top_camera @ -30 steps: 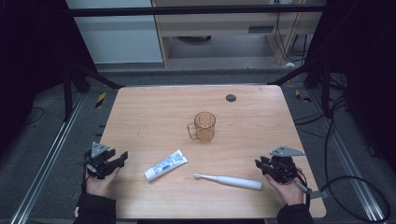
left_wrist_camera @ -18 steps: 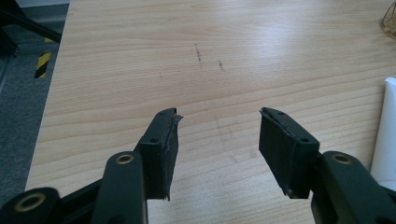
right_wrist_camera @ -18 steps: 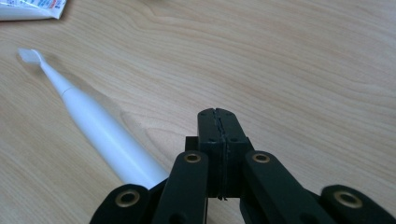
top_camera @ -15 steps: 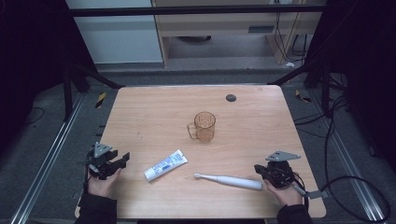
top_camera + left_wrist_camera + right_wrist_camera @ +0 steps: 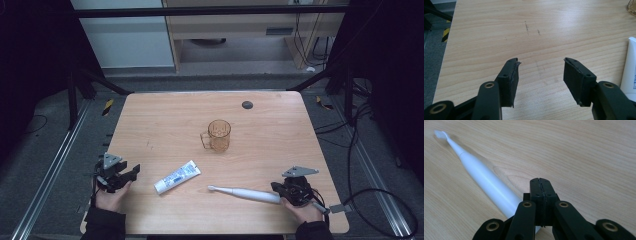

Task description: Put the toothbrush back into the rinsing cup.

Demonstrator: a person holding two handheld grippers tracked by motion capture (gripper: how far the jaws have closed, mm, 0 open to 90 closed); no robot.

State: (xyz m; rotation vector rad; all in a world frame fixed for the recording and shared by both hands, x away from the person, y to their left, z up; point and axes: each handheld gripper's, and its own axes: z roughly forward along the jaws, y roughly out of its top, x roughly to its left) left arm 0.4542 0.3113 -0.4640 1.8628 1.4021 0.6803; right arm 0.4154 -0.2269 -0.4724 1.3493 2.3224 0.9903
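Fingers of right gripper pressed together, empty, now dropped near-right beside toothbrush handle end; left gripper spread wide, unmoved, near-left on tabletop. Toothpaste, cup untouched. Probably lining up a toothbrush pick.

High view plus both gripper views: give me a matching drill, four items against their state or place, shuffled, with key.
Items:
1. left tongs
2. right tongs
3. toothpaste tube
4. cup

States or places:
A. upright near the table's middle, amber and see-through
B. jaws pressed together, empty, beside the electric toothbrush
C. lying flat, between the left tongs and the toothbrush head
D. jaws spread apart over bare wood

Pairs: 1-D, 2-B, 3-C, 4-A
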